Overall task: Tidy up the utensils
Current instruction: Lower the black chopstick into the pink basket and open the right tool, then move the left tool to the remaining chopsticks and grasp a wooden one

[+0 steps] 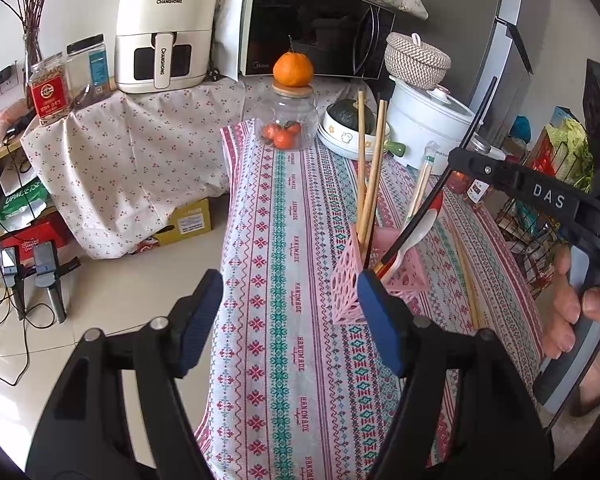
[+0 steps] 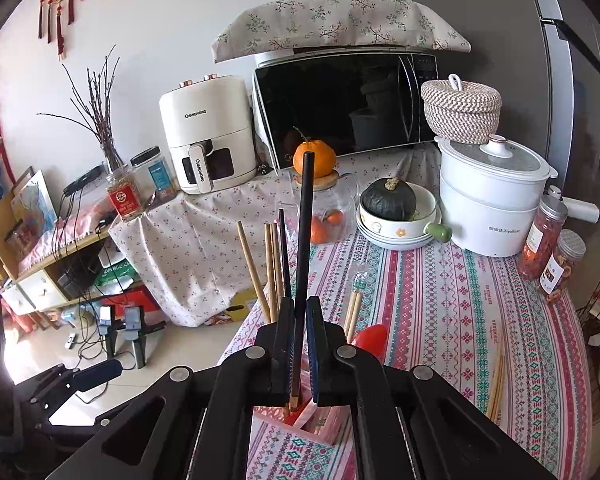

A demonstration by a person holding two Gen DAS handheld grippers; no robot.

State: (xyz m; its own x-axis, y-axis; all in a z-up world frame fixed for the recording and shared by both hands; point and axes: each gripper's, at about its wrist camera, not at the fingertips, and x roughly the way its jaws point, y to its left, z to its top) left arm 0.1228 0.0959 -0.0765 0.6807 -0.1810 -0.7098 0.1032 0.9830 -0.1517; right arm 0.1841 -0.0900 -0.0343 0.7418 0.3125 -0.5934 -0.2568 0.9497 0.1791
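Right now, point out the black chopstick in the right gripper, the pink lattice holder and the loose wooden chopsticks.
black chopstick (image 2: 303, 240), right wrist view, mid-shaft.
pink lattice holder (image 1: 346, 292), left wrist view, front wall.
loose wooden chopsticks (image 2: 496, 380), right wrist view, mid-length.

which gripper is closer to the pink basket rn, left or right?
Right. The right gripper sits just above the pink basket, shut on a black chopstick whose lower end is in it. The left gripper is open; one pad is beside the basket.

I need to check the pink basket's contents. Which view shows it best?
The left wrist view: the pink basket stands in full view, holding wooden chopsticks. The right wrist view shows only its rim below the right gripper.
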